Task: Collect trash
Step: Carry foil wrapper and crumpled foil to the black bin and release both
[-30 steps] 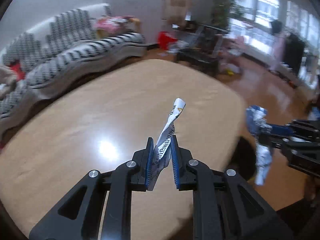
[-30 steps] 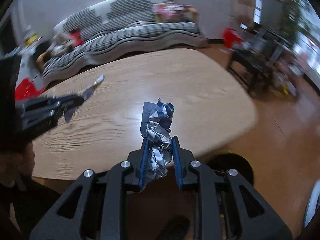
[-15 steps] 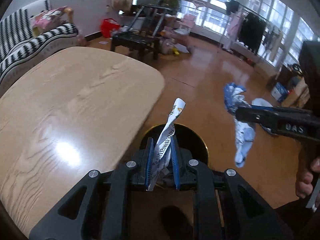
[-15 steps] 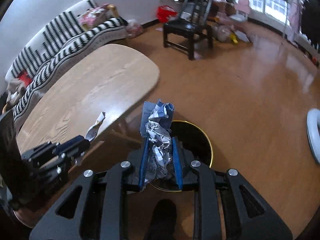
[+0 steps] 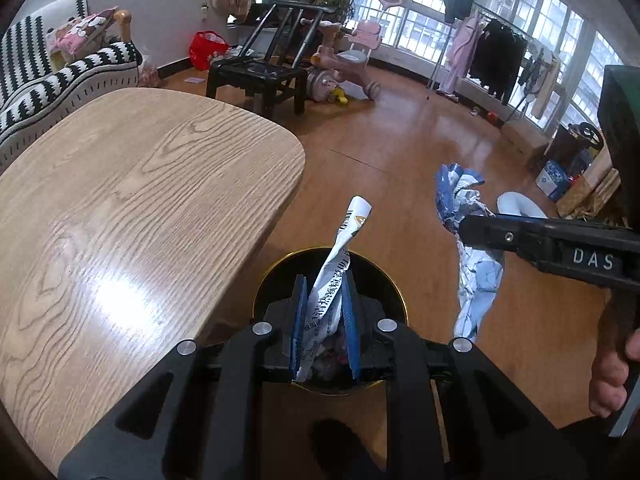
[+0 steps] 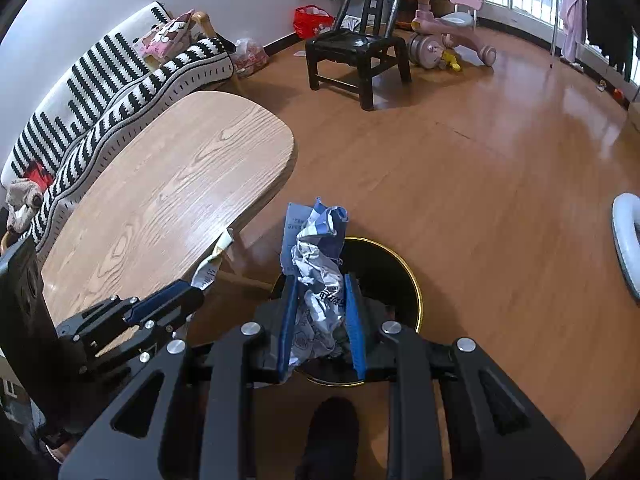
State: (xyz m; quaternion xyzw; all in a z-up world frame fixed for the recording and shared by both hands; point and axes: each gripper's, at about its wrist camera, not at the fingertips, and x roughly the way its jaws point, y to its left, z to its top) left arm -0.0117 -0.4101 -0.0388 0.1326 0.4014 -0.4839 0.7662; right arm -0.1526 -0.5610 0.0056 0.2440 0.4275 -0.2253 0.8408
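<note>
A black bin with a gold rim [image 5: 387,280] [image 6: 404,276] stands on the floor just off the wooden table's [image 5: 140,200] rounded end. My left gripper [image 5: 323,280] hangs over the bin's mouth, shut on a twisted white printed wrapper [image 5: 352,224] that sticks up past the fingertips. The right gripper [image 6: 320,280] is also above the bin, shut on a crumpled blue-and-white foil wrapper [image 6: 316,240]. In the left wrist view that wrapper [image 5: 476,272] dangles from the right gripper [image 5: 466,226], right of the bin. In the right wrist view the left gripper [image 6: 196,292] and its wrapper [image 6: 212,264] sit left of the bin.
A black wooden chair [image 6: 356,48] and a pink tricycle [image 6: 448,36] stand on the wood floor beyond the table [image 6: 180,184]. A striped sofa [image 6: 120,80] runs along the wall. A white round object [image 6: 624,240] lies on the floor at right. A clothes rack [image 5: 496,56] stands by the windows.
Both grippers swung off the tabletop to the right and dropped over the bin, each still holding its wrapper. In the last half second they barely moved.
</note>
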